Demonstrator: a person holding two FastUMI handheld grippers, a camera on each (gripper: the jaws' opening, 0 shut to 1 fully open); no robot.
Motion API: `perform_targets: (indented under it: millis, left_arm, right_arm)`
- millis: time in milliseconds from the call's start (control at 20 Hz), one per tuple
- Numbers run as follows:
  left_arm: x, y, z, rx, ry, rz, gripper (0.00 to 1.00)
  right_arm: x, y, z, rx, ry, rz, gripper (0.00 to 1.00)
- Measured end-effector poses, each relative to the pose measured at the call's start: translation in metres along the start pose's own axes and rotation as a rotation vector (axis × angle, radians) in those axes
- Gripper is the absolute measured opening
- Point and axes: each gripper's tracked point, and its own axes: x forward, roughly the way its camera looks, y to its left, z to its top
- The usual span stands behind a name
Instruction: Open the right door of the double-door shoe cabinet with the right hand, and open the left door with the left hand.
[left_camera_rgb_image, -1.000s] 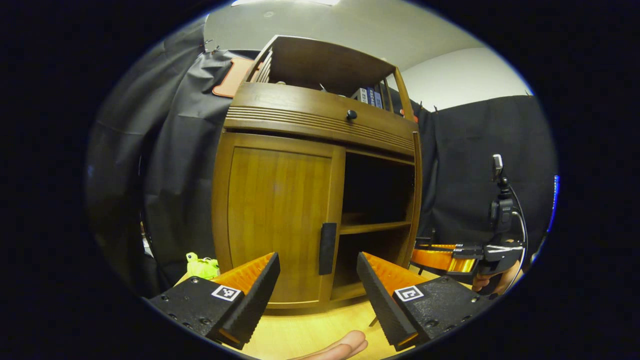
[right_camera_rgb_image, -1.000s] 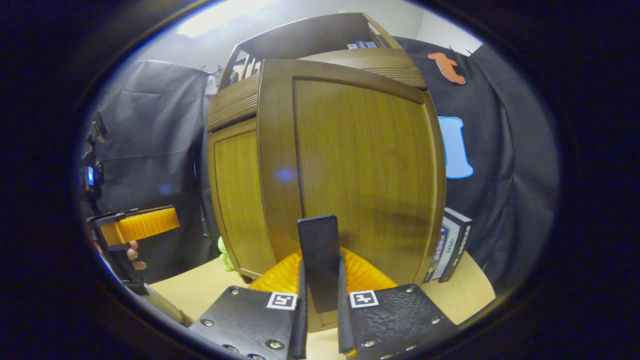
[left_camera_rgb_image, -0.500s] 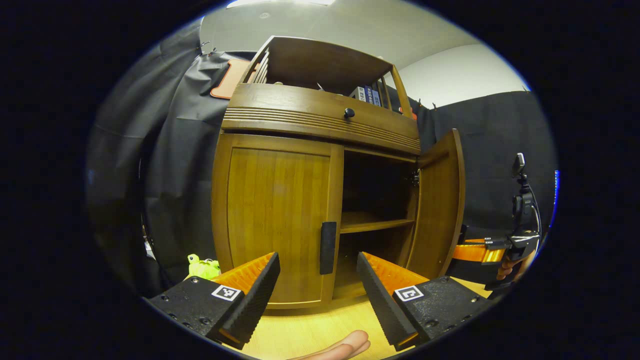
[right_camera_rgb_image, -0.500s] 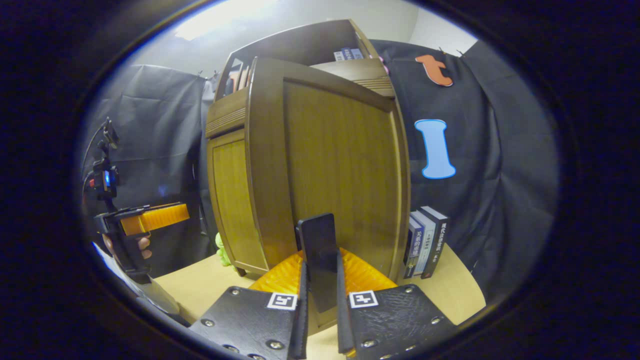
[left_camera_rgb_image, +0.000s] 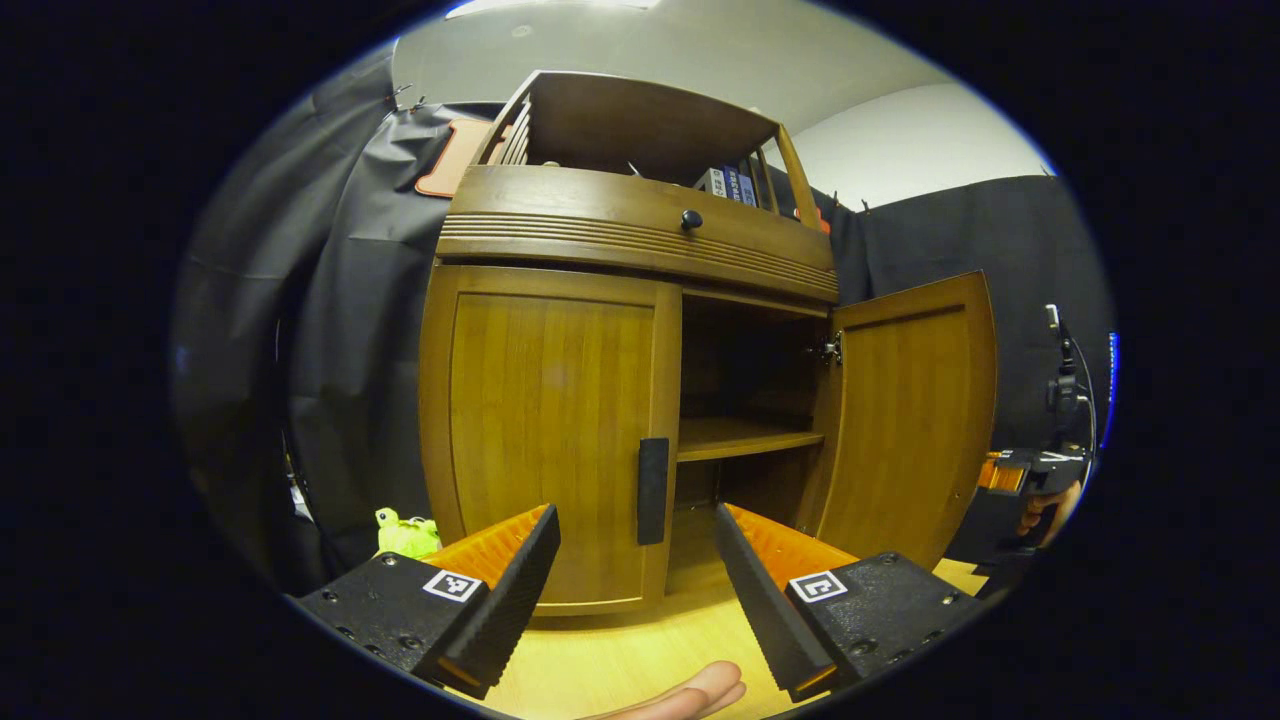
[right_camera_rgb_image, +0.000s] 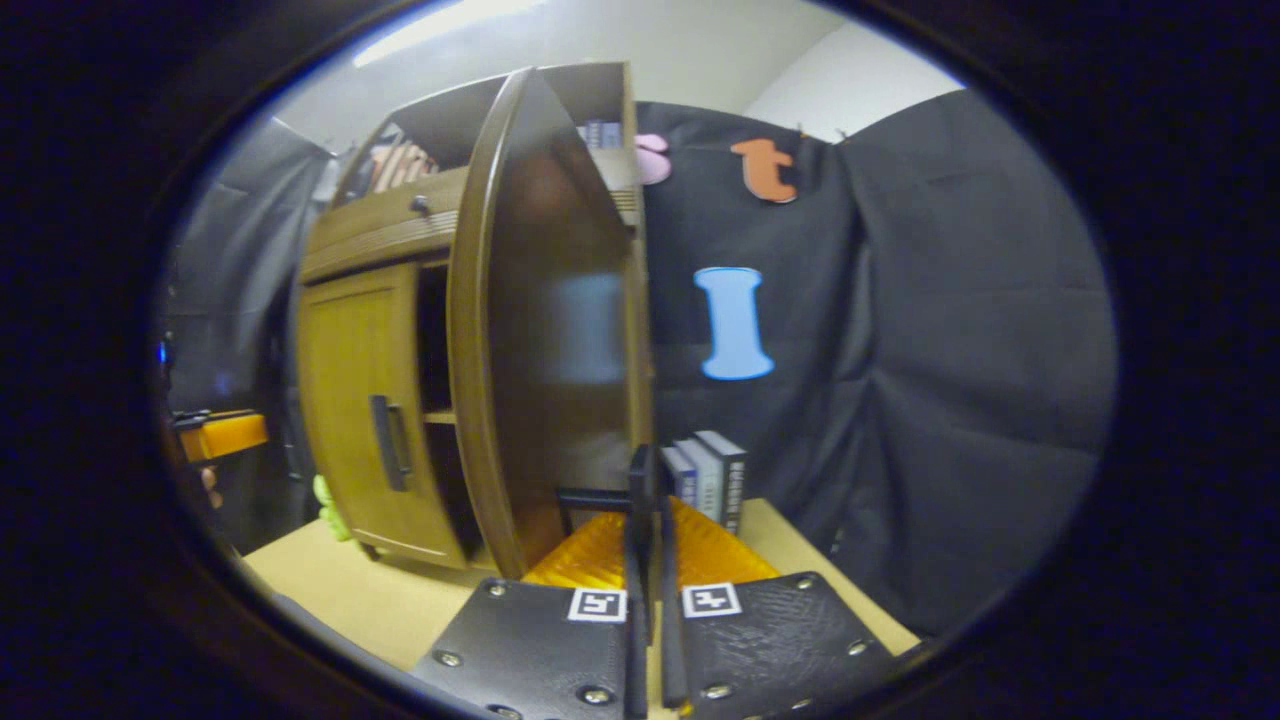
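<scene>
The wooden shoe cabinet (left_camera_rgb_image: 640, 215) stands right in front of me in the left gripper view. Its left door (left_camera_rgb_image: 545, 430) is closed, with a black vertical handle (left_camera_rgb_image: 653, 490) at its inner edge. My left gripper (left_camera_rgb_image: 635, 590) is open, a short way in front of that handle and not touching it. The right door (left_camera_rgb_image: 915, 420) is swung wide open, baring a shelf (left_camera_rgb_image: 740, 437). In the right gripper view that door (right_camera_rgb_image: 540, 330) appears nearly edge-on, and my right gripper (right_camera_rgb_image: 648, 570) is shut on its black handle (right_camera_rgb_image: 640, 480).
A green toy (left_camera_rgb_image: 405, 533) sits on the light wooden table (left_camera_rgb_image: 620, 660) left of the cabinet. Books (right_camera_rgb_image: 705, 475) stand to the cabinet's right, behind the open door. A fingertip (left_camera_rgb_image: 690, 693) shows at the bottom edge. Black cloth walls surround the booth.
The right door has swung from half open to wide open, pulled by my right gripper, which stays shut on its handle. My left gripper has stayed open in front of the left door.
</scene>
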Motion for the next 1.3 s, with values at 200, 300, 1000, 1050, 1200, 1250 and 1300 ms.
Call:
perform_targets:
  millis: [200, 300, 1000, 1050, 1200, 1250, 1300]
  left_arm:
    - [-0.001, 0.002, 0.005, 0.005, -0.018, 0.004, 0.92]
    - [0.0, 0.003, 0.004, 0.006, -0.017, 0.008, 0.96]
    - [0.023, 0.004, -0.015, 0.02, 0.027, 0.027, 0.92]
    - [0.024, 0.003, -0.014, 0.022, 0.021, 0.027, 0.96]
    - [0.026, -0.002, -0.019, 0.036, 0.028, 0.04, 0.92]
    - [0.025, -0.003, -0.021, 0.042, 0.033, 0.05, 0.92]
    - [0.025, -0.008, -0.021, 0.047, 0.025, 0.045, 0.92]
  right_arm:
    - [0.007, -0.022, -0.001, -0.003, -0.028, 0.022, 0.08]
    - [0.01, -0.031, -0.003, 0.035, -0.033, 0.058, 0.07]
    - [0.02, -0.048, -0.004, 0.018, -0.054, 0.197, 0.12]
    - [0.021, -0.047, -0.005, 0.018, -0.056, 0.2, 0.13]
    - [0.019, -0.053, -0.005, 0.019, -0.072, 0.184, 0.29]
    - [0.019, -0.056, -0.004, 0.021, -0.082, 0.175, 0.39]
    - [0.019, -0.062, -0.004, 0.018, -0.089, 0.157, 0.48]
